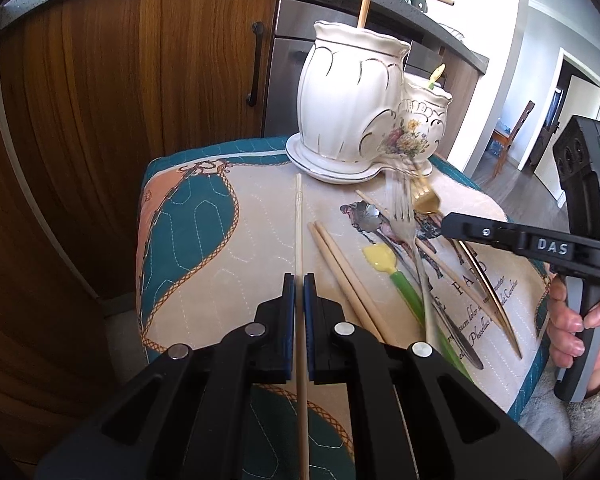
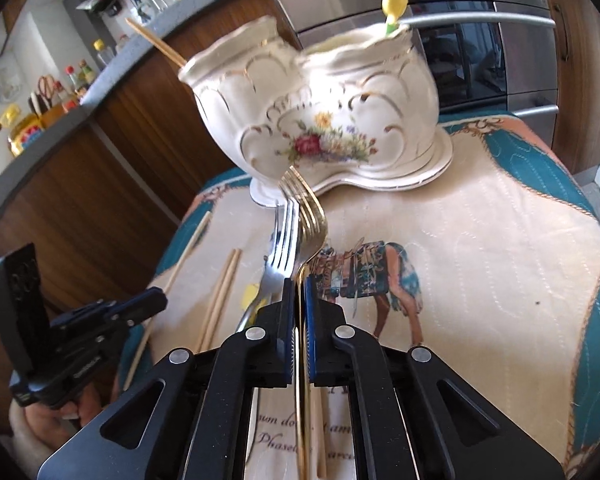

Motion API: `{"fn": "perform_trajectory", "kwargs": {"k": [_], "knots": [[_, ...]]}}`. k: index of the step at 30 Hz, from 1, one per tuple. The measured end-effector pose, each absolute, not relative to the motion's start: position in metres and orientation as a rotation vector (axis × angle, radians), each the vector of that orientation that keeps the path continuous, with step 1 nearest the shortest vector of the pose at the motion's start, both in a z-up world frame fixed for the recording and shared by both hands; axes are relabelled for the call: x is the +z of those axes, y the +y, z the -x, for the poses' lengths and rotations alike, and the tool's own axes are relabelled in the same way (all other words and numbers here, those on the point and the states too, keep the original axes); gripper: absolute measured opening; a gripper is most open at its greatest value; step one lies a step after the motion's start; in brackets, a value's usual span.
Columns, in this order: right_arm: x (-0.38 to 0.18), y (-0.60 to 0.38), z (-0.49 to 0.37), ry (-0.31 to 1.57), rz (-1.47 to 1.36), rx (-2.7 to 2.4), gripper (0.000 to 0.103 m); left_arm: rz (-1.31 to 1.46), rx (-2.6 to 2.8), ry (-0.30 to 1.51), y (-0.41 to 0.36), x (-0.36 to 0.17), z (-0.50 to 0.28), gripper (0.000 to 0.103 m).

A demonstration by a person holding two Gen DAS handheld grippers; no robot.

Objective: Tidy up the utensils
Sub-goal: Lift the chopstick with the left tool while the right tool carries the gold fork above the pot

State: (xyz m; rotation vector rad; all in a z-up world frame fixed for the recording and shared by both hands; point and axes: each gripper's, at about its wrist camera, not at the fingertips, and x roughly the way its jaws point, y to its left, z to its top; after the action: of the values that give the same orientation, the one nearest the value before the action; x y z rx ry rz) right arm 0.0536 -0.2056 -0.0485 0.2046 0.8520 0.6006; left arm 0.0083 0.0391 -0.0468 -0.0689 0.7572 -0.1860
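You have a chopstick pinched in your left gripper and a gold fork in your right gripper, while the holder has two items and several utensils wait on the mat.

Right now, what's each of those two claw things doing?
Left gripper: jaws shut on a chopstick.
Right gripper: jaws shut on a gold fork.

Right gripper clamped on gold fork, tines up toward white ceramic holder. Silver fork, chopsticks lying on quilted mat. Left gripper lower left.
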Motion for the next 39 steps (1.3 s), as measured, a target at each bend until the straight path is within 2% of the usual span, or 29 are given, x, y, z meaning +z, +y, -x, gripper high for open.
{"fn": "perform_trajectory", "kwargs": {"k": [9,25,39], "knots": [[-0.013,-0.224,-0.041,0.685,-0.247,0.633,0.006,0.119,-0.217,0.686,0.043,-0.034,-0.001,0.004],[0.035,-0.224,0.002,0.337,-0.103,0.602,0.006,0.221,-0.297,0.534,0.052,-0.005,0.011,0.004],[0.103,-0.216,-0.028,0.161,-0.074,0.527,0.006,0.253,-0.323,0.271,0.059,0.070,-0.026,0.004]]}}
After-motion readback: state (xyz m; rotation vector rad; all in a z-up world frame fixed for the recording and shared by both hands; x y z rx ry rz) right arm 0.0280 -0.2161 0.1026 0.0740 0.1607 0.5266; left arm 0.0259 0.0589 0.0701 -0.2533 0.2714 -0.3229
